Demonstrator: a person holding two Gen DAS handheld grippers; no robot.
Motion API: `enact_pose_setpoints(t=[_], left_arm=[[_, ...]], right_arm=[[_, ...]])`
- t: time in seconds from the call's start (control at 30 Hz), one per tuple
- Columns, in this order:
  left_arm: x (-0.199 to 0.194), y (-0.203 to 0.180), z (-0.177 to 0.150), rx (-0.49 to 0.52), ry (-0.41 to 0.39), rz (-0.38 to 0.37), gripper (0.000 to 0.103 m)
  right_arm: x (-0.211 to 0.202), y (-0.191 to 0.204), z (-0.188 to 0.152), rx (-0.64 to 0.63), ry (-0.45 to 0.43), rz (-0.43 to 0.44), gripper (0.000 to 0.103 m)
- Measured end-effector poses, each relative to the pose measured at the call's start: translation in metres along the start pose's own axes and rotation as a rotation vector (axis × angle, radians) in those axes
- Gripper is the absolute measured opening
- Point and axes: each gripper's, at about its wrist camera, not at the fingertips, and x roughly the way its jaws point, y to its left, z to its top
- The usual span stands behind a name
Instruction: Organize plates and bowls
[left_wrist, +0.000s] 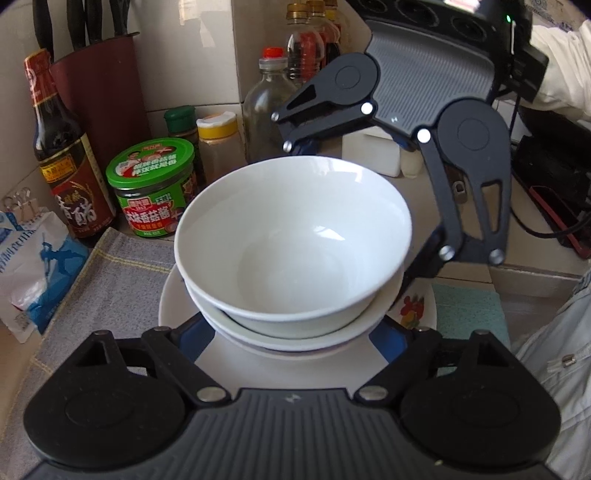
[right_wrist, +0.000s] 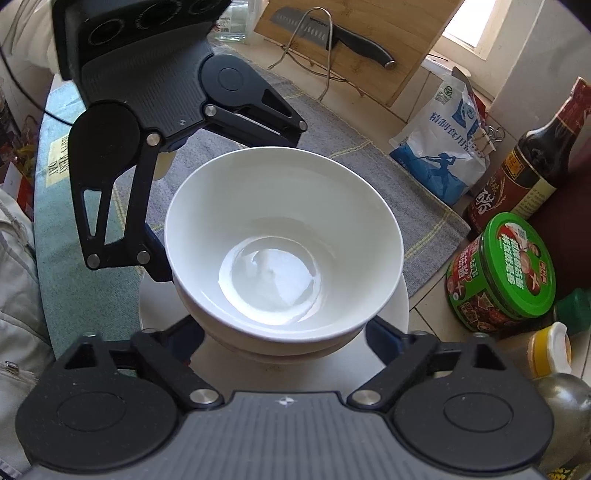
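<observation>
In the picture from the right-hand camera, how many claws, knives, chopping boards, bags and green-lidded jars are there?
Claws: 2, the left gripper and the right gripper
Knives: 1, the knife
Chopping boards: 1, the chopping board
Bags: 1, the bag
Green-lidded jars: 1, the jar
Total: 6

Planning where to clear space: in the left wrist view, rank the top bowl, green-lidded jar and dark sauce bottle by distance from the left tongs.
1. Top bowl, straight ahead of the left tongs.
2. Green-lidded jar, beyond, to the left.
3. Dark sauce bottle, farther left, near the wall.
</observation>
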Motion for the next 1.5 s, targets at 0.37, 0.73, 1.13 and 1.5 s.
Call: enact_pose_setpoints(t=[0.37,0.73,1.13,1.5], left_arm=[[-0.096,-0.005,-0.036,-0.129,-0.244,0.261,0.102],[-0.157,-0.022,-0.065,-0.391,-0.318,0.352,0.102],[-0.182,-0.06,-0.064,-0.449,-0.239,0.444,0.102],[-0.192,-0.068,-0.064,-0.465,-0.199,0.495,0.102]], right_arm=[[-0.019,0.02,-0.002,0.245,0.065,-0.232,0.103],[-0.061,0.112,0.022,0.92,-0.131,-0.628,0.103],[-0.073,0.195,0.047,1.121,-0.201,-0.781,0.103],[-0.067,0.206,0.056,1.12,-0.204,-0.784,0.103]])
